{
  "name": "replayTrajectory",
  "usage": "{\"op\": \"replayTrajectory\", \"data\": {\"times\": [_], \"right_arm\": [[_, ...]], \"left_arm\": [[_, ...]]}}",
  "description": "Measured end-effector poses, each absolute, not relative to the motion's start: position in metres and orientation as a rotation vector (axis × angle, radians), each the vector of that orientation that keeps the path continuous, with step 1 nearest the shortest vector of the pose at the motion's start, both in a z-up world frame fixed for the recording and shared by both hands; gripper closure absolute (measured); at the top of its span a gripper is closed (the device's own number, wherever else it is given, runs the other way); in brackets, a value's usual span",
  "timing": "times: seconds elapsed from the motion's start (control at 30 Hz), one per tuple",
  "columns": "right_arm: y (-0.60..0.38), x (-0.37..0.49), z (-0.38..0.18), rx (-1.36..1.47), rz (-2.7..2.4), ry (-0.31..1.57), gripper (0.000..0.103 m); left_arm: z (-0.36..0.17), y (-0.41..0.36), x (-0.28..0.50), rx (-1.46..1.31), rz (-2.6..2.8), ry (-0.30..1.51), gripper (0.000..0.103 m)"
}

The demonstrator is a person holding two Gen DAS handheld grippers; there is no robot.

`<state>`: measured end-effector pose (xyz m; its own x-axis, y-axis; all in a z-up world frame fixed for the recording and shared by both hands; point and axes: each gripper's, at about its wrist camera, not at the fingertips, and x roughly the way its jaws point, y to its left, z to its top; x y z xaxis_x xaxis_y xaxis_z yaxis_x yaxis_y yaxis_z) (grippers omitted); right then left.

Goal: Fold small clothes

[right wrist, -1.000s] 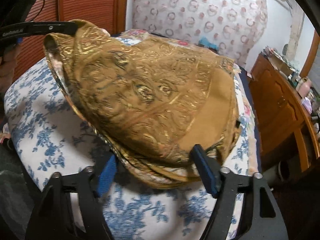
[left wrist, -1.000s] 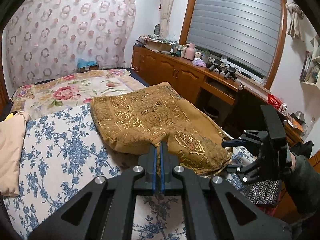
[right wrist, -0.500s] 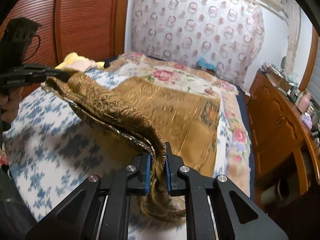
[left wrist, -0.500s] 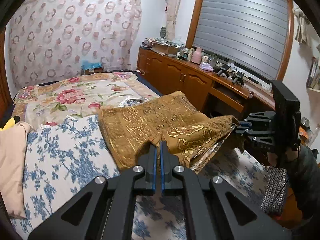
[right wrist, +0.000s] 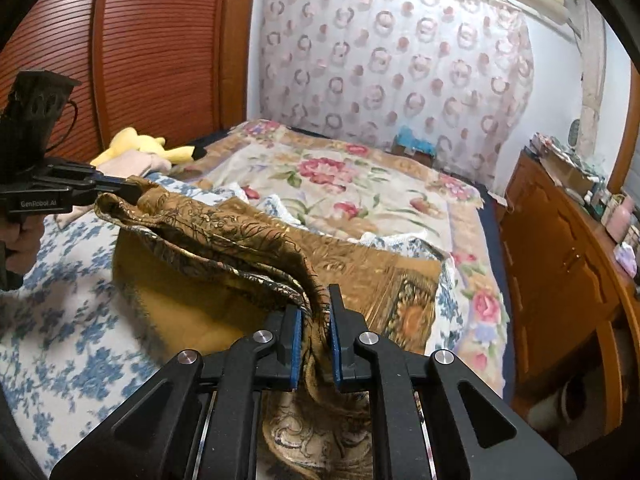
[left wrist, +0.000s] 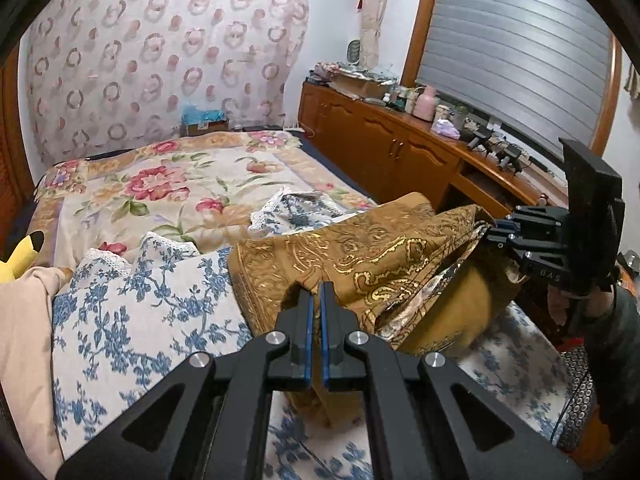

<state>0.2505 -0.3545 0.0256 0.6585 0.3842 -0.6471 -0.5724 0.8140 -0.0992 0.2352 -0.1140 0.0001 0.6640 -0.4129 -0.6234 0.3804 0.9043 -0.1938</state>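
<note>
The bed (left wrist: 120,320) fills most of both views, spread with a blue-flowered sheet (right wrist: 72,360) near you and a pink-flowered quilt (right wrist: 340,184) beyond it; a wooden cabinet (left wrist: 400,160) runs along one side of the bed; the gold-patterned cloth (left wrist: 360,264) lies partly on the sheet, its near edge lifted off the bed and strung between your two grippers; your left gripper (left wrist: 316,304) has its fingers clenched on one corner of the cloth, the blue pads nearly meeting; your right gripper (right wrist: 314,320) has its fingers clamped on the other corner, a bunched fold pinched between the pads and hanging below them; a beige garment (left wrist: 20,340) lies at the bed's edge, a yellow plush toy (right wrist: 136,144) just beside it.
</note>
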Motion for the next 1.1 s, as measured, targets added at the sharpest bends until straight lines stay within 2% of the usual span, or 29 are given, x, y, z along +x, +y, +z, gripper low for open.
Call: {"op": "replayTrajectory", "data": {"times": [0.27, 0.43, 0.53, 0.6, 0.7, 0.83, 0.87, 1.1], "right_arm": [[-0.347, 0.289, 0.014, -0.332, 0.556, 0.682, 0.094], [-0.346, 0.306, 0.007, -0.321, 0.56, 0.706, 0.094], [-0.342, 0.313, 0.001, -0.334, 0.559, 0.724, 0.094], [-0.338, 0.318, -0.002, -0.349, 0.555, 0.733, 0.094], [-0.336, 0.325, -0.006, -0.36, 0.557, 0.749, 0.094], [-0.334, 0.332, -0.006, -0.366, 0.539, 0.751, 0.094], [-0.335, 0.334, -0.005, -0.365, 0.533, 0.749, 0.088], [-0.338, 0.358, 0.016, -0.403, 0.453, 0.706, 0.08]], "left_arm": [[-0.013, -0.111, 0.261, -0.054, -0.435, 0.761, 0.102], [-0.014, -0.105, 0.268, -0.075, -0.471, 0.778, 0.095], [-0.015, -0.106, 0.267, -0.057, -0.477, 0.787, 0.082], [-0.013, -0.106, 0.265, -0.046, -0.468, 0.774, 0.063], [-0.01, -0.1, 0.266, -0.054, -0.47, 0.762, 0.057], [-0.012, -0.096, 0.269, -0.042, -0.457, 0.773, 0.055], [-0.013, -0.095, 0.269, -0.044, -0.457, 0.778, 0.055], [-0.02, -0.096, 0.267, -0.039, -0.463, 0.791, 0.055]]}}
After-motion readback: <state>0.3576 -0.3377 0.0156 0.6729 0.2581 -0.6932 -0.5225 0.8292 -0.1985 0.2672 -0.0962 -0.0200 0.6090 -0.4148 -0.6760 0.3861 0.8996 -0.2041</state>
